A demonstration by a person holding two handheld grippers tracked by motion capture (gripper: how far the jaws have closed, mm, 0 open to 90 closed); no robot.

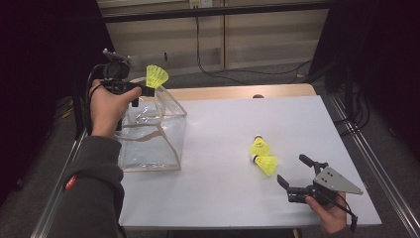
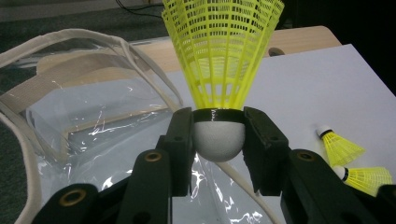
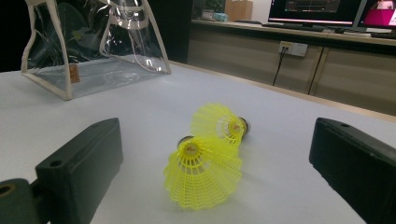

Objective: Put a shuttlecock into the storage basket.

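My left hand-held gripper holds one yellow shuttlecock by its white round head, with the pads pressed on both sides and the yellow skirt pointing up. In the high view I see this left hand-held gripper raised just above the open top of the clear bag, which stands at the left side of the white tabletop. I judge that I am about to drop the shuttlecock into the bag, so this first one is lifted but not yet inside. As far as I can tell through the plastic, the bag has nothing in it yet.

My right hand-held gripper rests low near the front right of the tabletop with its jaws wide apart and nothing between them. Just beyond it lie two more shuttlecocks, the nearer shuttlecock and the farther shuttlecock, touching or almost touching each other. So I think two are left to collect.

The beige handles of the bag arch over its opening, and they could catch the skirt when I lower it. Behind the tabletop I see a wooden cabinet and a black cable on the floor, well apart from my work.
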